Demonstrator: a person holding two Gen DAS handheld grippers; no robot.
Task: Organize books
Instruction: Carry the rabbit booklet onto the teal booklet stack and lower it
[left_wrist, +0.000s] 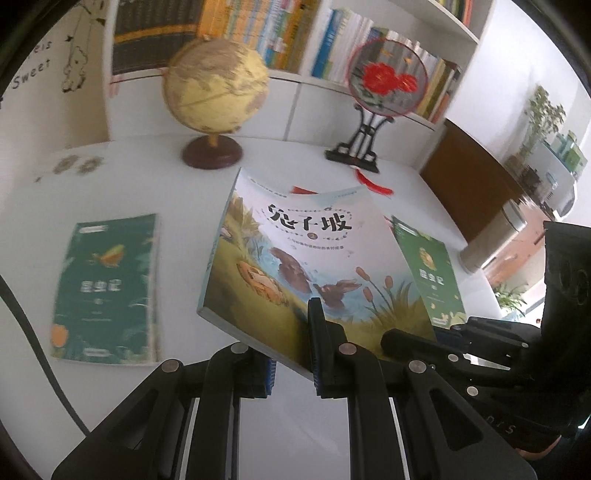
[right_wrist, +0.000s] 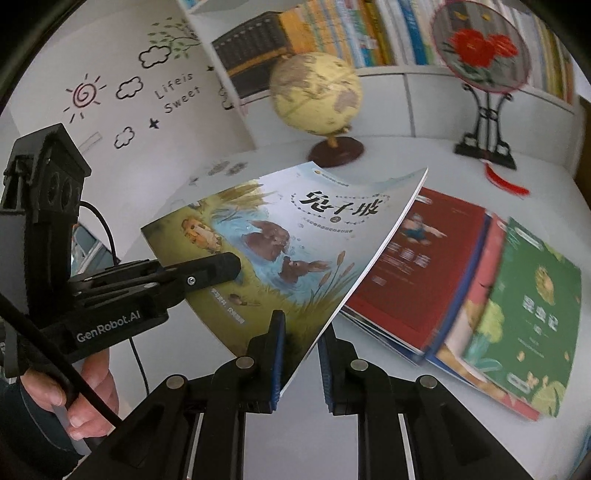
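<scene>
A picture book with rabbits on a pond (left_wrist: 295, 251) (right_wrist: 280, 229) hangs tilted above the white table (left_wrist: 184, 192), gripped at its near edge from both sides. My left gripper (left_wrist: 291, 365) (right_wrist: 221, 269) is shut on its bottom edge. The right gripper (right_wrist: 301, 365) (left_wrist: 399, 339) is shut on the lower right corner. To the left, a dark green book (left_wrist: 107, 288) lies flat on the table. On the right sits a stack of books with a red book (right_wrist: 424, 266) showing and a green book (right_wrist: 528, 306) (left_wrist: 428, 269) on top.
A globe (left_wrist: 216, 85) (right_wrist: 314, 96) and a round fan on a black stand (left_wrist: 388, 77) (right_wrist: 480, 44) stand at the table's back edge. Behind them a white bookshelf (left_wrist: 303, 85) is full of upright books. A person's hand (right_wrist: 88, 398) holds the left gripper.
</scene>
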